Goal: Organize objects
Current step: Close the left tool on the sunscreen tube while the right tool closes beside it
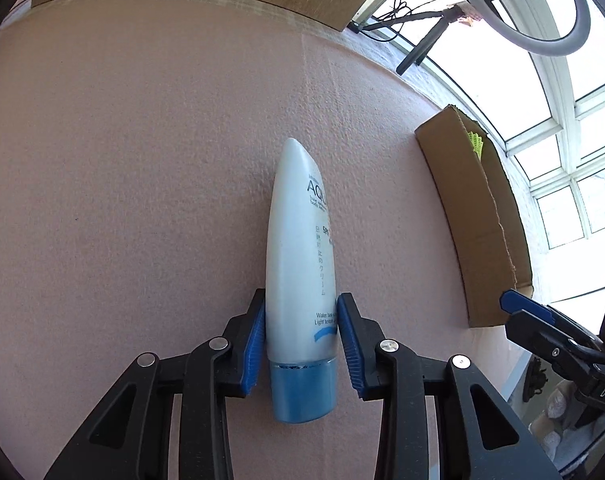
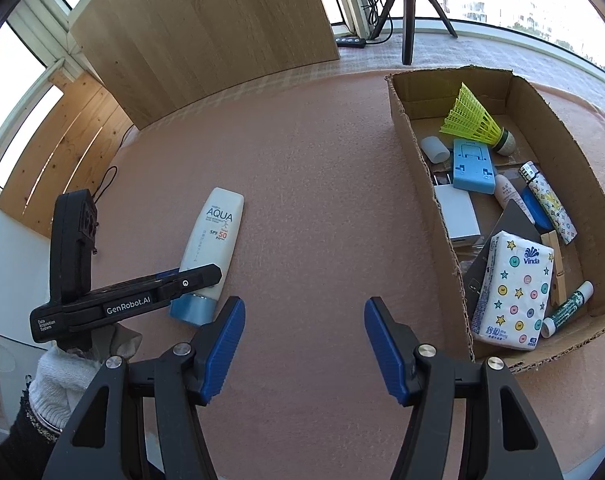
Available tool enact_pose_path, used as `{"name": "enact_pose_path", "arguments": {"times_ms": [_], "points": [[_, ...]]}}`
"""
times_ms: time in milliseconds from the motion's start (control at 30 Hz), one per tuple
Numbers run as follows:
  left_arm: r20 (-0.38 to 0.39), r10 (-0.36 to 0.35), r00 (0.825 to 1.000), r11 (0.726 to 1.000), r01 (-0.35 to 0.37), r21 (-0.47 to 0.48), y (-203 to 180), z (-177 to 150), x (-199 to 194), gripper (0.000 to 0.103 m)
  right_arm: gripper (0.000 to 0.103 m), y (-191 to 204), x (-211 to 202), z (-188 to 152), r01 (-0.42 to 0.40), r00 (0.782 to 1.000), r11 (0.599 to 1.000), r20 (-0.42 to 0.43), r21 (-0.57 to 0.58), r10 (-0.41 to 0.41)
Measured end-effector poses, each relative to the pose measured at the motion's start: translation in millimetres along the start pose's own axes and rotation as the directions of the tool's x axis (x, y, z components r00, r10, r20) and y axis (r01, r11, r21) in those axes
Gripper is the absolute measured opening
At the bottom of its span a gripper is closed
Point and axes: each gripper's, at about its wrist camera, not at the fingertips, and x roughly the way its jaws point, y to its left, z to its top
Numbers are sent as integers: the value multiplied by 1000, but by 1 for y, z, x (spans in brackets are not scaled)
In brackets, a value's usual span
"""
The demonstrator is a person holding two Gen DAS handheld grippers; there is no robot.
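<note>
A white sunscreen tube with a blue cap lies on the pink table mat, cap toward me. My left gripper has its blue pads against both sides of the tube just above the cap. In the right wrist view the same tube lies on the mat with the left gripper closed across its cap end. My right gripper is open and empty above the mat, left of the cardboard box. The right gripper's fingers show at the left wrist view's right edge.
The box holds a yellow shuttlecock, a blue holder, a white charger, a tissue pack, lighter, clothespin, lip balm. A wooden panel stands at the back, a tripod by the window.
</note>
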Motion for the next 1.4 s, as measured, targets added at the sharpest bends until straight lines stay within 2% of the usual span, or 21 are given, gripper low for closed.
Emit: {"name": "enact_pose_path", "arguments": {"times_ms": [100, 167, 233, 300, 500, 767, 933, 1267, 1333, 1400], "points": [[-13, 38, 999, 998, -37, 46, -8, -13, -4, 40, 58, 2, 6, -1, -14, 1000, 1000, -17, -1, 14], [-5, 97, 995, 991, -96, 94, -14, -18, -8, 61, 58, 4, 11, -1, -30, 999, 1000, -28, 5, 30], [11, 148, 989, 979, -148, 141, -18, -22, -13, 67, 58, 8, 16, -1, -46, 998, 999, -34, 9, 46], [11, 170, 985, 971, -169, 172, -19, -26, -17, 67, 58, 10, 21, -1, -57, 997, 998, -41, 16, 58], [5, 146, 989, 971, -144, 192, -18, -28, -25, 67, 58, 20, 43, 0, -131, 988, 989, -78, 65, 136], [-24, 118, 993, 966, -110, 232, -15, -28, -26, 67, 58, 25, 77, 4, -225, 960, 956, -126, 186, 250], [-34, 95, 995, 972, -85, 221, -14, -28, -24, 66, 58, 29, 91, 7, -233, 953, 950, -146, 206, 265], [-49, 64, 997, 977, -53, 205, -10, -24, -21, 63, 58, 46, 101, 9, -215, 956, 965, -168, 151, 239], [-52, 63, 997, 977, -51, 209, -10, -25, -23, 59, 56, 49, 101, 9, -214, 957, 967, -167, 139, 236], [-50, 70, 996, 975, -57, 215, -9, -27, -26, 58, 49, 51, 102, 10, -211, 958, 969, -171, 129, 231]]}}
